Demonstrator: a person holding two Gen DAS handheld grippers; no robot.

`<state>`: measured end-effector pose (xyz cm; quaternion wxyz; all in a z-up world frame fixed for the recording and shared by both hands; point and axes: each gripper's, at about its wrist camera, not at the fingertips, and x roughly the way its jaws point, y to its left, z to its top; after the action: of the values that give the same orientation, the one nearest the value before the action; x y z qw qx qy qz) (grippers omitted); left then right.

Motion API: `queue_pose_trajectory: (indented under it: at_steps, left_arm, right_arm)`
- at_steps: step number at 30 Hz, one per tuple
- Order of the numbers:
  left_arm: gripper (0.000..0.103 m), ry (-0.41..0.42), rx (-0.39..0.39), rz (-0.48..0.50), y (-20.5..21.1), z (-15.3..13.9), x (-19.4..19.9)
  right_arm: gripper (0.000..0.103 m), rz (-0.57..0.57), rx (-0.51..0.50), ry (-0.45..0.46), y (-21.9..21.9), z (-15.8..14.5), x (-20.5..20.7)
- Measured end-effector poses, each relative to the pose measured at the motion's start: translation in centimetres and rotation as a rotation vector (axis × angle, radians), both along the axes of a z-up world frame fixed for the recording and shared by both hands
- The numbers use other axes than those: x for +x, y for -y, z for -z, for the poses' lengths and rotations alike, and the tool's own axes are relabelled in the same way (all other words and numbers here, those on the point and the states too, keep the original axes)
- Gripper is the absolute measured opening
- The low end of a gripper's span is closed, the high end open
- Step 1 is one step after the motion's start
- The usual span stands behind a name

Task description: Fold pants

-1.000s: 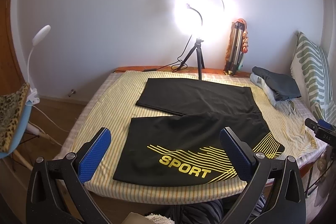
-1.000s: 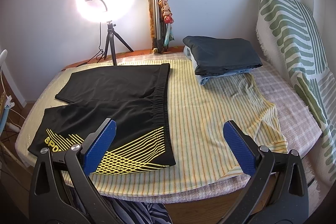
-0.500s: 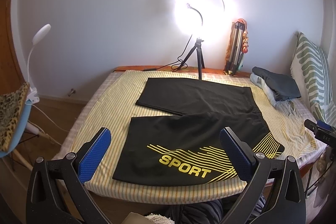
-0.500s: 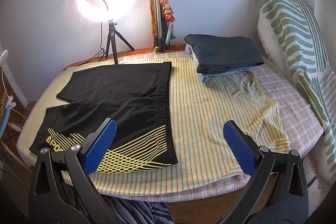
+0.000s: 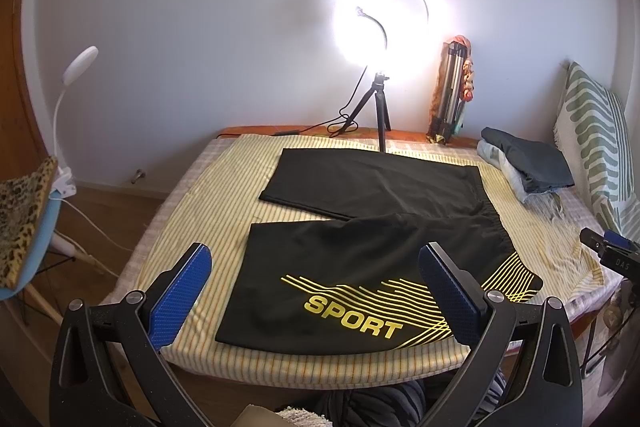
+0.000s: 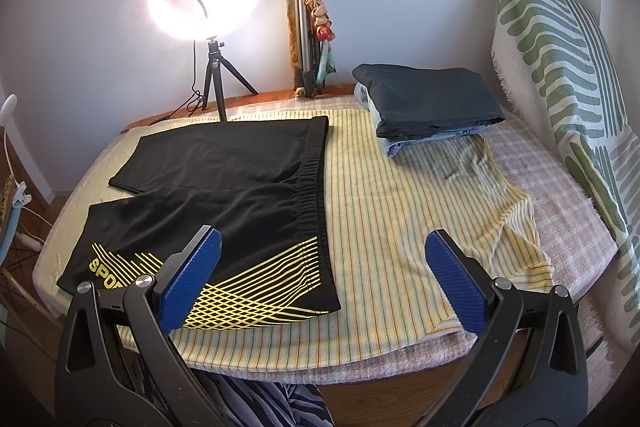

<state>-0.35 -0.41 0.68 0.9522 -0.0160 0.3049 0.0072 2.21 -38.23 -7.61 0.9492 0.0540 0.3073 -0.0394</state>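
Hovering at the near edge of the bed, both grippers hang with their blue pads spread wide and nothing between them. The left gripper has the black shorts straight ahead of it, the printed leg lying just past its pads; the right gripper has that same leg's waistband corner ahead of its left pad, and bare striped sheet ahead of the rest.

Trouble, as I judge it, starts at that near hem: a pinch could catch the loose sheet along with the thin fabric and drag both into the fold. Beyond it, the two legs splay apart, so lifting one corner alone would likely twist the fold crooked. Farther off, the folded pile sits beyond the right pad, and the ring light stands at the far edge, where a long sweep could knock it.
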Motion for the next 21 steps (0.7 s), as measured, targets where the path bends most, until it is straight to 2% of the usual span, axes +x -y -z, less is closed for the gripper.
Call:
queue_pose_trajectory:
  at_steps: [17,21]
  left_arm:
    - [0.103,-0.005,0.002,-0.001,-0.09,0.32,0.1]
    - [0.103,-0.013,-0.042,0.003,-0.87,0.93,0.33]
  right_arm:
    - [0.103,-0.006,0.001,-0.002,0.07,0.11,0.01]
    - [0.103,-0.009,-0.011,-0.009,-0.09,0.41,0.06]
